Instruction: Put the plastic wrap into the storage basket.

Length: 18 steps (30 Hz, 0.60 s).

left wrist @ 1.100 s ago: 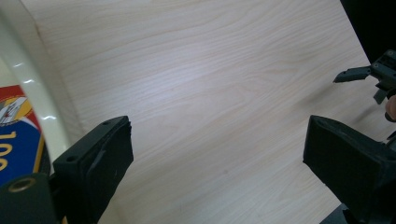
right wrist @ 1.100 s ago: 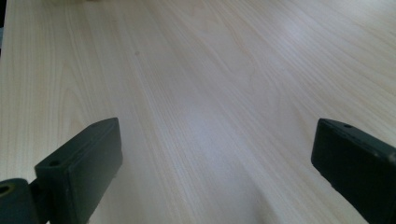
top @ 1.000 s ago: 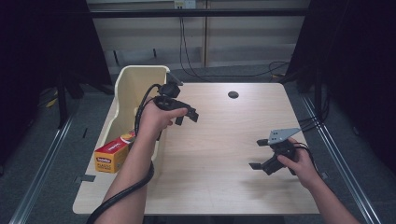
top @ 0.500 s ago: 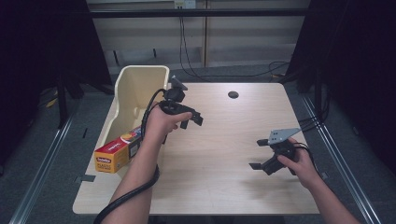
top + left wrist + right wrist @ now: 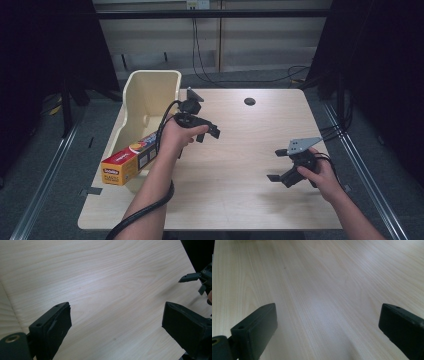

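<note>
My left gripper (image 5: 209,134) hovers over the wooden table (image 5: 235,200), just right of a cream plastic bin (image 5: 150,82). Its jaws stand open, and in the left gripper view (image 5: 116,310) there is nothing but bare wood between them. A long yellow and orange box (image 5: 127,161) leans out over the bin's front edge, behind my left hand and apart from the gripper. My right gripper (image 5: 276,165) is low over the table's right side with its jaws open toward the left. The right gripper view (image 5: 328,307) has only wood grain between its jaws. The left gripper view also catches the right gripper (image 5: 197,280) farther off.
A small black round hole (image 5: 249,101) sits near the table's far edge. Metal rails run along the floor on both sides. Cables hang behind the table, and a thick cable trails from my left forearm.
My left hand has drifted right and a little lower, away from the bin and out over the table. The right gripper has stayed put.
</note>
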Each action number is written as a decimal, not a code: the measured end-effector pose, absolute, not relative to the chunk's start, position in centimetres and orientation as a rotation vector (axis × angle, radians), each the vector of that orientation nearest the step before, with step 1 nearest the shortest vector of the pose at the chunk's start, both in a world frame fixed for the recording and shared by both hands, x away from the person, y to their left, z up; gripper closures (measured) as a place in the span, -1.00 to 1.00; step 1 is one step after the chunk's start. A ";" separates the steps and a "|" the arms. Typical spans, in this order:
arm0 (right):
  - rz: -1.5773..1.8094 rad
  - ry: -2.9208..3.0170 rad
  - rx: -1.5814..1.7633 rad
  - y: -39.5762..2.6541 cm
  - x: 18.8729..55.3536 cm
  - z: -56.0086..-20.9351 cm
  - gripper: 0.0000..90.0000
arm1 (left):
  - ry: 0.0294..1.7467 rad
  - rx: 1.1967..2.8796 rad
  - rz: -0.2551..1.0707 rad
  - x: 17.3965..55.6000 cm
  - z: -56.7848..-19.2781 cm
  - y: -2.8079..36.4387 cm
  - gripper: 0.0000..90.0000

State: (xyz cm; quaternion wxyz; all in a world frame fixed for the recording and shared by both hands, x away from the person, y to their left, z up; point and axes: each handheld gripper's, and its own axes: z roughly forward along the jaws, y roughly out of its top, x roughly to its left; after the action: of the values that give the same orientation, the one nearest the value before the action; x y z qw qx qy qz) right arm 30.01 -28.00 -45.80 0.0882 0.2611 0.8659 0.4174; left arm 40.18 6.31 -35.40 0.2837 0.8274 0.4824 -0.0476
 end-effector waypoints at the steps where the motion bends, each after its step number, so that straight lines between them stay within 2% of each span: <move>1: 1.242 2.577 0.774 -28.0 30.0 -45.8 -0.96 | 1.288 2.217 -0.126 40.2 -35.5 6.2 -0.81; 18: 1.231 2.577 0.780 -28.1 30.0 -45.9 -0.96 | 1.272 2.230 -0.156 39.8 -37.6 5.3 -0.81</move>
State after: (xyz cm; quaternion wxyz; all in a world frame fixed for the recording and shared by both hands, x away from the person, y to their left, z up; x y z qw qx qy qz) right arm 29.98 -28.05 -45.88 0.0903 0.2625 0.8669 0.4141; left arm 39.84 5.26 -37.58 0.2809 0.8320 0.4748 -0.0580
